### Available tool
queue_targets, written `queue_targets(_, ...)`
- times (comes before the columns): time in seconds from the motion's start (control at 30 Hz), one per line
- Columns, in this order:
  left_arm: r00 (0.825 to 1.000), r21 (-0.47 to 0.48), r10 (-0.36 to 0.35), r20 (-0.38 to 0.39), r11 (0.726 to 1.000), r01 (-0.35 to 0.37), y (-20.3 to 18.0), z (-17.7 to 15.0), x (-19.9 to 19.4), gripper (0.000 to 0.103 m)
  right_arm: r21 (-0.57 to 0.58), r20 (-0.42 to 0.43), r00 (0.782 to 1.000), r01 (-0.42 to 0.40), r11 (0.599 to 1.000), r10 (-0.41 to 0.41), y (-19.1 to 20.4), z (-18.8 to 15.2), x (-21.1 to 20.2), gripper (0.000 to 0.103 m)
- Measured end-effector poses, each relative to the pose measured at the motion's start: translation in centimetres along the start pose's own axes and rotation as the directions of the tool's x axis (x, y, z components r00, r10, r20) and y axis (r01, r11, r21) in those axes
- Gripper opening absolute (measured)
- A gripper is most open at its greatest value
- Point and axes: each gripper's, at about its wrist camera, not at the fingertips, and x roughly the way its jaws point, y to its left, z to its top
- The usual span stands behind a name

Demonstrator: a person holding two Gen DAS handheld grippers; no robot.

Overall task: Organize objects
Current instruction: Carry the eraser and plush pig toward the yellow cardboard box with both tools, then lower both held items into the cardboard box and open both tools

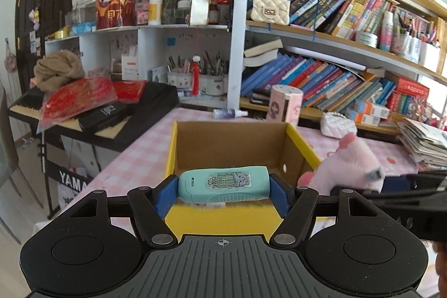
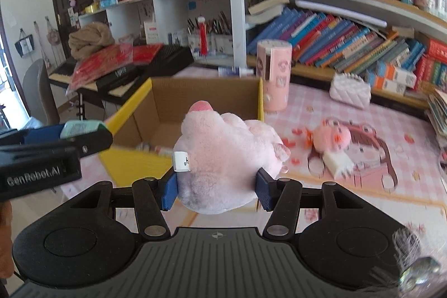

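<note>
My left gripper (image 1: 223,193) is shut on a light teal case (image 1: 223,185) with a cactus sticker, gripped by its two ends and hanging over the near rim of an open yellow cardboard box (image 1: 303,141). My right gripper (image 2: 218,190) is shut on a pink plush toy (image 2: 223,155) with a white tag, lifted just in front of the same box (image 2: 128,108). In the left wrist view the plush (image 1: 349,166) shows to the right of the box. In the right wrist view the left gripper (image 2: 81,133) and the teal case (image 2: 78,128) sit at the left.
The box stands on a table with a pink checked cloth (image 1: 139,158). On the cloth lie a pink cylinder (image 2: 275,74), a white quilted purse (image 2: 350,91), a small spray bottle (image 1: 229,112) and a white adapter (image 2: 338,162). Bookshelves rise behind; a keyboard (image 1: 117,119) stands left.
</note>
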Motion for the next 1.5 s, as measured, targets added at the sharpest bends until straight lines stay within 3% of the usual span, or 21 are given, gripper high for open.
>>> queue_targets(0.4, 0.995, 0.132, 0.072, -0.065, 0.989, -0.063, -2.4, 0.6, 7.3, 0.069, -0.024, 0.064, 0.997, -0.029, 0.999, 0.030, -1.9, 5.4, 5.8, 0.052)
queue_targets(0.7, 0.980, 0.195, 0.104, -0.167, 0.978, -0.071, -3.1, -0.9, 11.1, 0.069, -0.105, 0.033, 0.998, -0.054, 0.993, 0.057, -0.5, 5.8, 11.0, 0.052)
queue_targets(1.1, 0.975, 0.143, 0.071, -0.211, 0.989, -0.042, -2.4, -1.2, 12.6, 0.070, -0.255, -0.078, 0.992, -0.113, 0.960, 0.095, 1.9, 4.0, 16.6, 0.053)
queue_targets(1.23, 0.974, 0.123, 0.073, -0.217, 0.991, -0.047, -2.4, -1.3, 12.5, 0.069, -0.210, -0.136, 0.985, -0.135, 0.968, 0.108, 1.2, 3.7, 17.9, 0.054)
queue_targets(1.5, 0.972, 0.104, 0.065, -0.226, 0.994, -0.042, -2.4, -1.1, 12.7, 0.070, -0.218, -0.165, 0.974, -0.191, 0.957, 0.157, 0.6, 3.8, 18.2, 0.055)
